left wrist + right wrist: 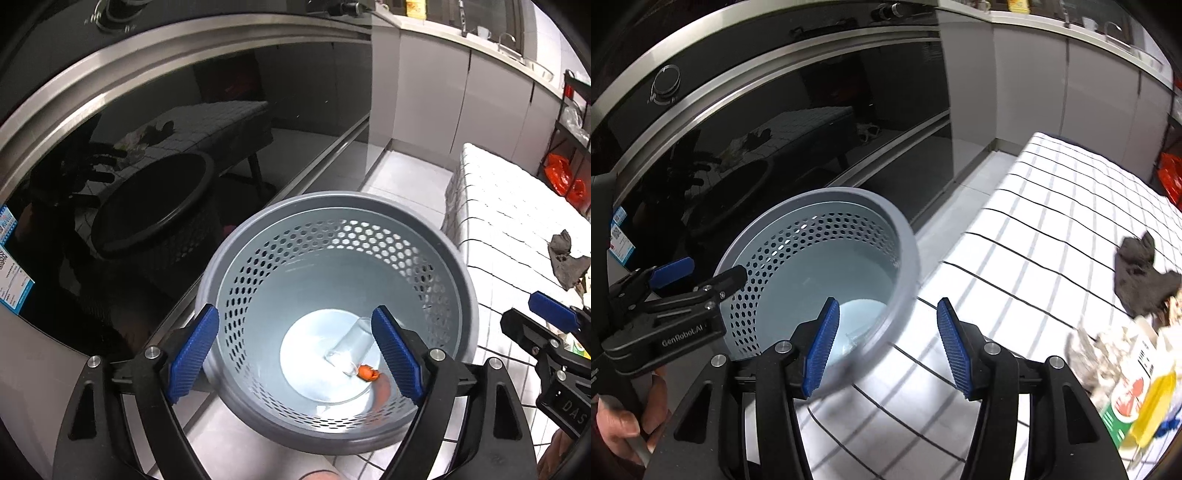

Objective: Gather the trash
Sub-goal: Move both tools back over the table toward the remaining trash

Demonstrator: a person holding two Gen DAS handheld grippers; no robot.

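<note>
A grey perforated trash bin (467, 280) stands on the floor beside the table. Inside it lie a clear plastic cup (351, 347) and an orange scrap (367, 373). My left gripper (295, 354) is open and empty above the bin's mouth. My right gripper (888, 349) is open and empty over the bin's rim (908, 240) and the table edge. The left gripper also shows in the right wrist view (698, 277). A dark crumpled rag (1141, 277) lies on the checked tablecloth (1034, 229), with a pile of trash: crumpled paper (1104, 354), a carton (1134, 391), a yellow wrapper (1156, 402).
A black glass oven front (147, 147) with steel trim stands behind the bin. Grey cabinets (461, 92) run along the back. A rack with red bags (561, 177) is at the far right. White floor tiles (399, 177) lie between table and cabinets.
</note>
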